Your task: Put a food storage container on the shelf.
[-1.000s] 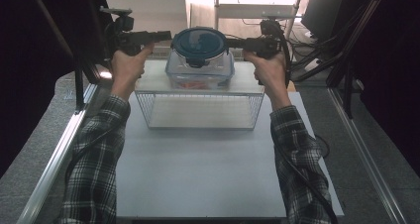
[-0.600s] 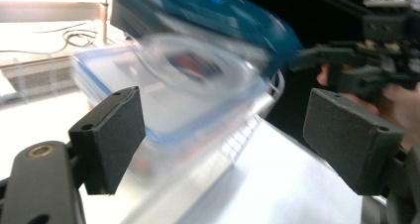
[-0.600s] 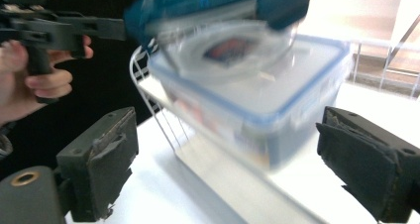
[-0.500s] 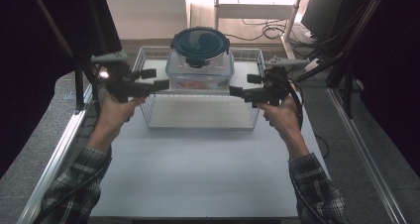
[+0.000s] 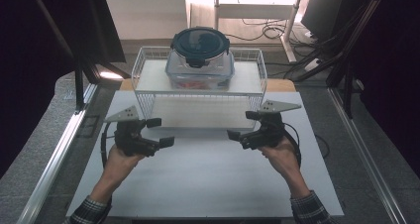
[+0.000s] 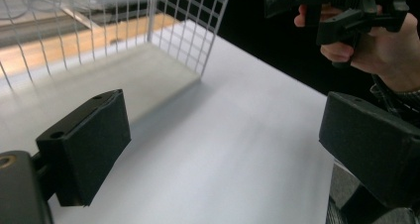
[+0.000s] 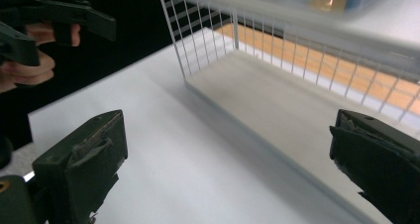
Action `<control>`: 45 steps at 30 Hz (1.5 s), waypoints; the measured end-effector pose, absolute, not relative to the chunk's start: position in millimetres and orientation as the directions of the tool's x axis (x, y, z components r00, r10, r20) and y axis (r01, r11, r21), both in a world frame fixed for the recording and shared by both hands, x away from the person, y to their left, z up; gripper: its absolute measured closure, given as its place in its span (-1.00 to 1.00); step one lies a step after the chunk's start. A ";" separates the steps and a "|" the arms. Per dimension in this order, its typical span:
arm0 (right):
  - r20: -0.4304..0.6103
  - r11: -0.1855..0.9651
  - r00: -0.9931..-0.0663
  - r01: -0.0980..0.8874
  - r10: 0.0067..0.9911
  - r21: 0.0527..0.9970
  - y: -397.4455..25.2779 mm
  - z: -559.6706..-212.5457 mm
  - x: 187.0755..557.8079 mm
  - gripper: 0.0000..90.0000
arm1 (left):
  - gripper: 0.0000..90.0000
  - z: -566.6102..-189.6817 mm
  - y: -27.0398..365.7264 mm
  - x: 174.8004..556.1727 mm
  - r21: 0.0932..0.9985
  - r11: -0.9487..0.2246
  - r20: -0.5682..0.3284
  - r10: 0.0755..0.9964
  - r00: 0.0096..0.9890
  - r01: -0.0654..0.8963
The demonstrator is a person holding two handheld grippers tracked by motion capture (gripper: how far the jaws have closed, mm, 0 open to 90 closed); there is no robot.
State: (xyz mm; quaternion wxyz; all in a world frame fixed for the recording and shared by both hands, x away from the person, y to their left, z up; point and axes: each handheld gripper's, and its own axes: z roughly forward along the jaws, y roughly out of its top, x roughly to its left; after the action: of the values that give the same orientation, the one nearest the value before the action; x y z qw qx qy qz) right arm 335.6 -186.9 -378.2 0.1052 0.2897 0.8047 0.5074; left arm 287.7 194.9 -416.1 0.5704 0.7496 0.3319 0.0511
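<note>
Both tongs, left tongs (image 5: 161, 131) and right tongs (image 5: 244, 125), were wide open and held nothing, near the front of the wire rack (image 5: 198, 105) on the worktop (image 5: 208, 184).

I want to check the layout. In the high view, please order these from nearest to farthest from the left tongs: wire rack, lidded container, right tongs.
1. wire rack, just ahead of the left tongs.
2. right tongs, across to the right.
3. lidded container, up on top of the rack.

L tool (image 6: 218, 149) agape (empty) by wire rack (image 6: 198, 30).
</note>
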 end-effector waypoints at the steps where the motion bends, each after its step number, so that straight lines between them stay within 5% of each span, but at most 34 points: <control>1: 0.127 0.318 -0.807 0.365 0.576 0.875 -188.6 -383.2 333.3 -0.98 | -0.89 -422.5 194.2 284.6 0.887 -0.130 -0.305 0.555 0.774 0.443; 15: 0.172 0.313 -0.781 0.428 0.601 0.848 -201.3 -437.6 310.3 -0.99 | -0.87 -481.2 184.6 253.6 0.860 -0.181 -0.296 0.586 0.755 0.478; 36: 0.106 0.413 -0.785 0.429 0.610 0.804 -201.9 -490.6 267.4 -0.99 | -0.97 -524.7 173.3 217.2 0.763 -0.377 -0.185 0.651 0.736 0.525; 45: 0.051 0.510 -0.788 0.444 0.613 0.737 -197.2 -509.7 266.3 -0.99 | -1.00 -536.1 175.4 223.5 0.710 -0.389 -0.216 0.673 0.708 0.587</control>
State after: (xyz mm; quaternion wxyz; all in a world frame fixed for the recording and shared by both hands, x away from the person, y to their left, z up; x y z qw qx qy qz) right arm 266.3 -197.2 -509.7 0.1086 0.3067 0.8619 0.3888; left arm 223.5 175.4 -536.1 0.4025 0.8318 0.3786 0.0533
